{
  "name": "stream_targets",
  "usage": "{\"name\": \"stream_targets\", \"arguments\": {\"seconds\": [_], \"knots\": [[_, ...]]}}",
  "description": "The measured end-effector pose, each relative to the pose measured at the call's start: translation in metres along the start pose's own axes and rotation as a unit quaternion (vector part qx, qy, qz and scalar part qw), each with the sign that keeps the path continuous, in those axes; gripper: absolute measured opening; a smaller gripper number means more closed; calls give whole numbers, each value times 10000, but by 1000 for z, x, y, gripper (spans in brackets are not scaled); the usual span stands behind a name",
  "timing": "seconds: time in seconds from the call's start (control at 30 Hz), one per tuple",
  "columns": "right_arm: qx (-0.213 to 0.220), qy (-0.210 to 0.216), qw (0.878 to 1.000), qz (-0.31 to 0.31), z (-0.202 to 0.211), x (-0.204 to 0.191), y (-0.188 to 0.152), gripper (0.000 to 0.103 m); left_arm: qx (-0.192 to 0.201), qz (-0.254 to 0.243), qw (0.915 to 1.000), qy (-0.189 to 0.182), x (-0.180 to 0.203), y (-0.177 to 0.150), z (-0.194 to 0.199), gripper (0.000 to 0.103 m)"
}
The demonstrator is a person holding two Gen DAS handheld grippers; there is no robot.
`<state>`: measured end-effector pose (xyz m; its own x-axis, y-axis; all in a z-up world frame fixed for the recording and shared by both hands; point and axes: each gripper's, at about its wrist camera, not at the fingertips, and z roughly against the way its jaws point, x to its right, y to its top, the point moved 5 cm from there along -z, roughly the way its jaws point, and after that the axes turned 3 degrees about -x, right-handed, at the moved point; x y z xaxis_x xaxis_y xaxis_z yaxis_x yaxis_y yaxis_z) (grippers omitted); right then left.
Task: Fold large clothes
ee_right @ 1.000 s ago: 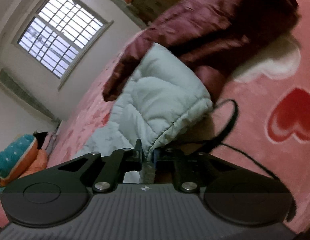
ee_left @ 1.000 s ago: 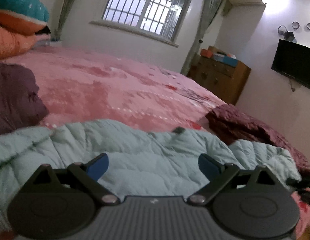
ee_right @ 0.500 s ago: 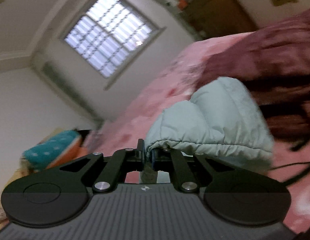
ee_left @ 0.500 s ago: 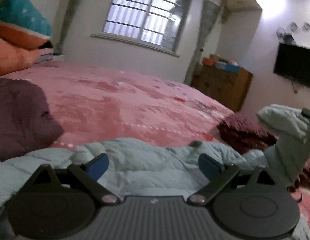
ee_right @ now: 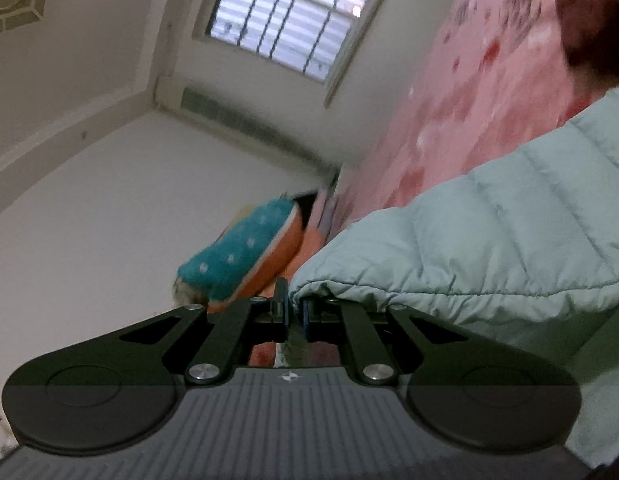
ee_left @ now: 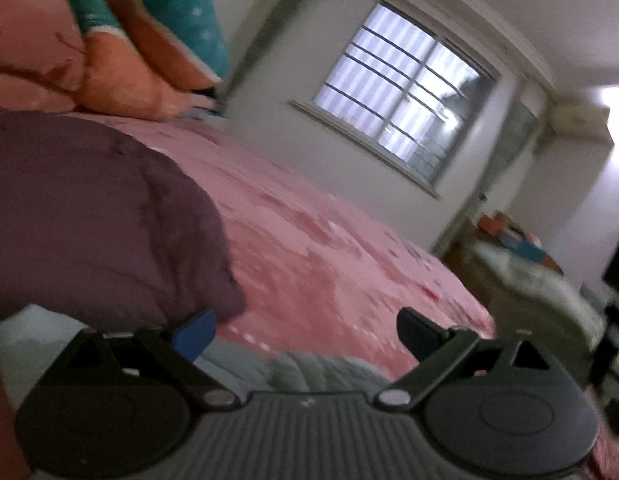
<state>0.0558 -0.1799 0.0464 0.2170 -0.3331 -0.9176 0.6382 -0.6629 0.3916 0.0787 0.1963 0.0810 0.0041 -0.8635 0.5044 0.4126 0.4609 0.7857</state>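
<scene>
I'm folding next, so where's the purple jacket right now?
In the left wrist view, the purple jacket lies at the left on the pink bedspread, just beyond the left gripper, below the pillows.

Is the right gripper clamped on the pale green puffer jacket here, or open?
Clamped. The right gripper has its jaws nearly together, pinching the cuffed edge of the pale green puffer jacket.

The pink bed (ee_left: 333, 248) bears a purple garment (ee_left: 93, 216) and pillows (ee_left: 129, 76).

The left gripper (ee_left: 305, 330) holds its fingers (ee_left: 419, 330) spread wide apart; the right gripper (ee_right: 295, 314) has its fingers pinched together.
</scene>
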Motion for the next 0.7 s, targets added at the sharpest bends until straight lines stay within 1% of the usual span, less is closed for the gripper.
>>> {"name": "stream_targets", "arguments": {"seconds": [0.07,0.2,0.33,0.43,0.53,0.6,0.63,0.67,0.7], "knots": [[-220,62,9996,-188,-17,9,-17,8,100,149,9998,92,-10,6,4,97],[-617,-6,9971,-445,-39,30,-35,8,224,237,9993,191,-20,15,8,97],[-955,-382,9933,-536,-49,58,-59,8,271,126,9994,186,-19,17,10,97],[-1140,-793,9897,-359,-48,74,-72,9,231,13,9997,106,-17,16,10,97],[-1184,-1069,9868,-279,-42,78,-73,19,169,-168,9997,6,-10,13,8,98],[-1183,-1272,9846,-176,-34,73,-72,37,124,-282,9995,-64,-5,11,5,98],[-1184,-1317,9841,-134,-35,74,-69,40,106,-306,9994,-111,-4,10,6,98],[-1194,-1321,9840,-84,-32,71,-70,45,75,-323,9993,-185,-1,9,4,98],[-1207,-1321,9839,-29,-27,71,-78,53,48,-324,9992,-241,1,8,3,98]]}}
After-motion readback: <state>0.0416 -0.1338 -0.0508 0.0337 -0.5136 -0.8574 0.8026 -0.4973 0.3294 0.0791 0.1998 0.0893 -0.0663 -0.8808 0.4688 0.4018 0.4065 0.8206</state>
